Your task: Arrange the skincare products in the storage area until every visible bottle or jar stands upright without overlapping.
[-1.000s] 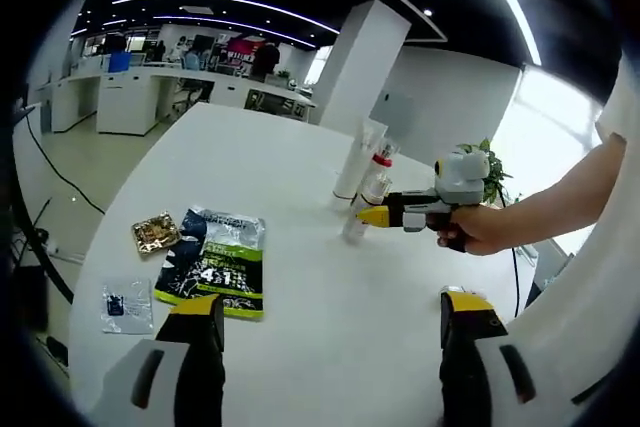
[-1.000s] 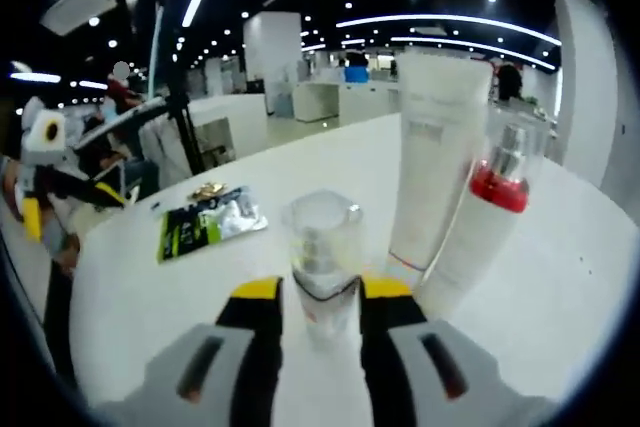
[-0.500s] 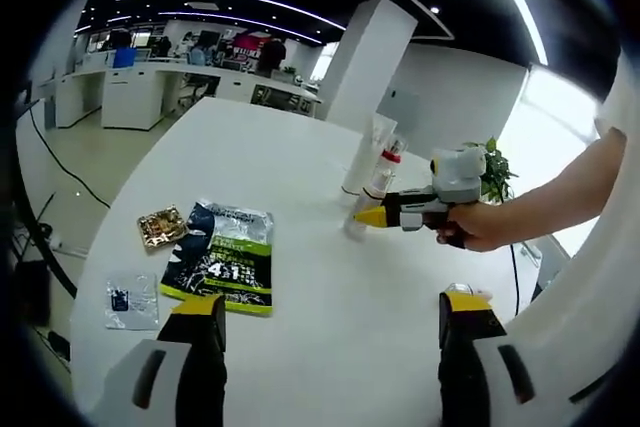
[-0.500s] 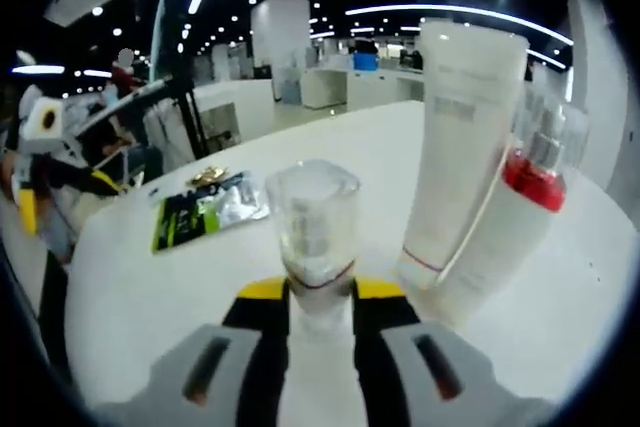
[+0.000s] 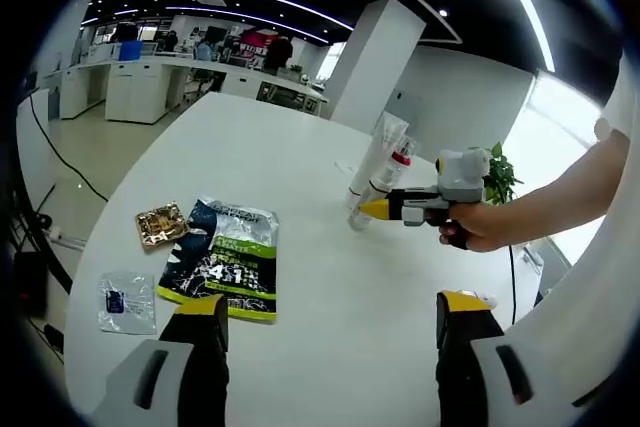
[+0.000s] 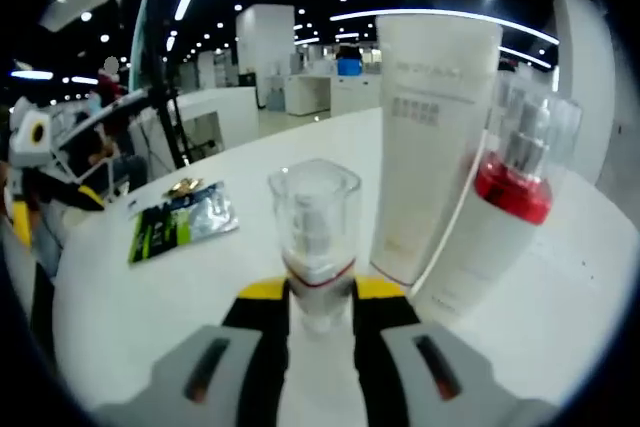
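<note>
At this moment we had the right tool closed on the small clear-capped bottle, its yellow-tipped jaws pressing the bottle's lower body from both sides. In the right gripper view the bottle stood roughly upright between the jaws, near the white tube and the red-collared pump bottle on its right. We could not tell whether its base rested on the bench or hung just above it.

The left tool was open and carried nothing (its two jaws stood well apart over bare bench surface). In the left gripper view the right tool showed at the far right of the bench, held by a hand, with its tips at the cluster of three products.

We judged the task to be well advanced but not finished. The white tube stood on its cap end, and the pump bottle stood just beside it; both leaned in the picture, which we put down partly to the lens. The two appeared to touch or nearly touch, so whether they overlapped remained unclear. What was left, in our judgement: set the gripped bottle down clear of its neighbours, release it, and check the spacing.

A green-and-black packet, a small gold packet and a clear sachet lay flat at the near left, well apart from the products.
</note>
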{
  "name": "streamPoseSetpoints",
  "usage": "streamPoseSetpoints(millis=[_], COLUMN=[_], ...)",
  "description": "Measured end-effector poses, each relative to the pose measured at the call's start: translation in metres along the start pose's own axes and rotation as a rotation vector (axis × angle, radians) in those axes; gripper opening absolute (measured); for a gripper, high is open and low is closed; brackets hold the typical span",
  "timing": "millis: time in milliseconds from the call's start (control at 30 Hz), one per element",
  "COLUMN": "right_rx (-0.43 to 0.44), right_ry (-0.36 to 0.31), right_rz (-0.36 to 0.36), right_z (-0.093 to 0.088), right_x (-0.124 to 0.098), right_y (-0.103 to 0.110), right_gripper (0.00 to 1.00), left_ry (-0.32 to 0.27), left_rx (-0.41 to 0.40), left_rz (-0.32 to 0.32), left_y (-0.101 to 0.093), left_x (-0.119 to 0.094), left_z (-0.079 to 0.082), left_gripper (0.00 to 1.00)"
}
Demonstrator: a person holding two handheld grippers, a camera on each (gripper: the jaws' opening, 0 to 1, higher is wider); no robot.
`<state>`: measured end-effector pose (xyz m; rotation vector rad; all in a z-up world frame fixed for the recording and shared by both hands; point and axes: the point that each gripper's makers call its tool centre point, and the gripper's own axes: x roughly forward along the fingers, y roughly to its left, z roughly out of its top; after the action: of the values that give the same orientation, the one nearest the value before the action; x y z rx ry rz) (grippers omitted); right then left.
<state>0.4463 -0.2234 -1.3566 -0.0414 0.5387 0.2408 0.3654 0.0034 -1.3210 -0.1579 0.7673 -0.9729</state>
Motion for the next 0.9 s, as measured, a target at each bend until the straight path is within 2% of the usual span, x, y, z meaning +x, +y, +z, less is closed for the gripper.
streamPoseSetpoints(millis=[367, 667, 900], right_rx=[0.024, 0.017, 0.013], right_ry=[0.001, 0.040, 0.054], right_rz=[-0.028, -0.032, -0.028], right_z=[-0.002, -0.010, -0.009], right_x=[-0.004, -0.004, -0.001], right_y=[-0.010, -0.015, -0.019], right_gripper=[0.22, 0.22, 0.22], left_ry=[0.038, 0.050, 0.053], left_rx=[-0.009, -0.013, -0.023], left_rz=[-0.009, -0.009, -0.007], left_y=[-0.002, 0.006, 0.008], left_x=[-0.002, 0.000, 0.000], left_z=[-0.007, -0.005, -0.005], left_gripper=[0.87, 0.87, 0.86])
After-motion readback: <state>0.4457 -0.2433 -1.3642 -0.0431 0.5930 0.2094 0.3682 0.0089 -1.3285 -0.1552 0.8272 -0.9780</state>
